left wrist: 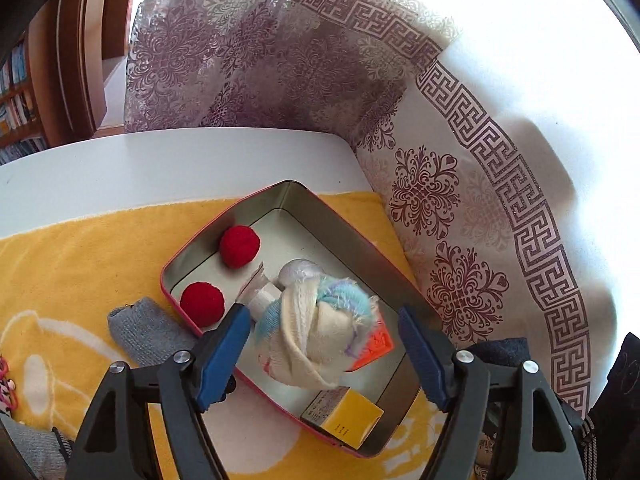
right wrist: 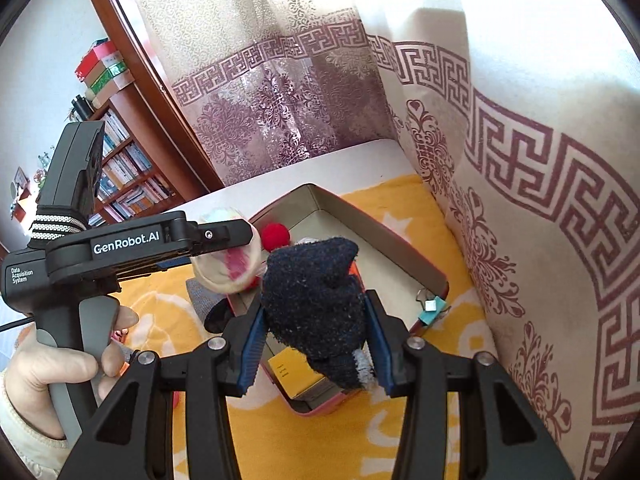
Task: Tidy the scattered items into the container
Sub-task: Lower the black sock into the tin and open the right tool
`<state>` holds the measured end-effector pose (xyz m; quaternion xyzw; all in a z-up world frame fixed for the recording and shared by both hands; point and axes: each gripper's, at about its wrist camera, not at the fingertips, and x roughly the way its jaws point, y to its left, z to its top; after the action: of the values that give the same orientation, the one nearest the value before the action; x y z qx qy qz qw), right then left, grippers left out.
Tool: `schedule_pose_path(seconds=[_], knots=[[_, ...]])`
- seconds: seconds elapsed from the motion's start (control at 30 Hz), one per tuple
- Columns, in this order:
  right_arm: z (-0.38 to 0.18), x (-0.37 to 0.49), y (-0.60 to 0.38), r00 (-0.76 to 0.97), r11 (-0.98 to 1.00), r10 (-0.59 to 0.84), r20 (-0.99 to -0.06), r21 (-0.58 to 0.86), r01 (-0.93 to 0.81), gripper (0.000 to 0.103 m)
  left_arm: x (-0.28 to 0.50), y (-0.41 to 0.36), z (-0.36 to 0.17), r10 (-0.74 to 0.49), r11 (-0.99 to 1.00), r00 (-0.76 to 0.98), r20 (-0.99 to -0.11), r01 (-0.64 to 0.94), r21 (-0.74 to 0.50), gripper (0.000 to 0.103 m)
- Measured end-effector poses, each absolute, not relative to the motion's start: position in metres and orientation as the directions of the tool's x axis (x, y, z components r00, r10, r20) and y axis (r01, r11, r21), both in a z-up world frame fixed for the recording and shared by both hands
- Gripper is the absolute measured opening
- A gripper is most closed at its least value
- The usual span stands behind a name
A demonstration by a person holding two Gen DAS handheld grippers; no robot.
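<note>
A pink-rimmed metal tin (left wrist: 280, 196) sits on a yellow towel (left wrist: 80, 256). In it lie two red pom-pom balls (left wrist: 239, 246), a yellow box (left wrist: 352, 420) and an orange item (left wrist: 378, 340). My left gripper (left wrist: 324, 344) is open above the tin, with a cream and pastel rolled sock (left wrist: 316, 336) between its spread fingers, not gripped. My right gripper (right wrist: 316, 332) is shut on a dark navy sock (right wrist: 316, 300) and holds it over the tin's near end (right wrist: 320, 410). The left gripper body (right wrist: 132, 248) and the cream sock (right wrist: 228, 264) also show in the right wrist view.
A grey sock (left wrist: 144, 332) lies on the towel just left of the tin. A teal clip (right wrist: 430, 312) sits by the tin's right corner. A patterned curtain (left wrist: 460, 200) hangs close at the right and behind. A bookshelf (right wrist: 124, 176) stands at the far left.
</note>
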<state>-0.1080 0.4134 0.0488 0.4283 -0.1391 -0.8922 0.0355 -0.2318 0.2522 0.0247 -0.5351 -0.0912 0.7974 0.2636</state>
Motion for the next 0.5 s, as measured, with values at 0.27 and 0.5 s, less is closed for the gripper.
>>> schedule_pose_path(seconds=[0.27,0.5], knots=[[0.051,-0.123,0.420,-0.645,-0.957,-0.174,-0.744,0.283,-0.069,0.050,-0.226,0.231,0.019,0.494,-0.862,-0.300,-0.816,-0.291,-0.415,0.081],[0.060,-0.157,0.396,-0.671,-0.966,-0.185,-0.719,0.257,-0.010,0.052,-0.214,0.177,0.021,0.437,-0.899,-0.354,-0.827,-0.193,-0.392,0.081]])
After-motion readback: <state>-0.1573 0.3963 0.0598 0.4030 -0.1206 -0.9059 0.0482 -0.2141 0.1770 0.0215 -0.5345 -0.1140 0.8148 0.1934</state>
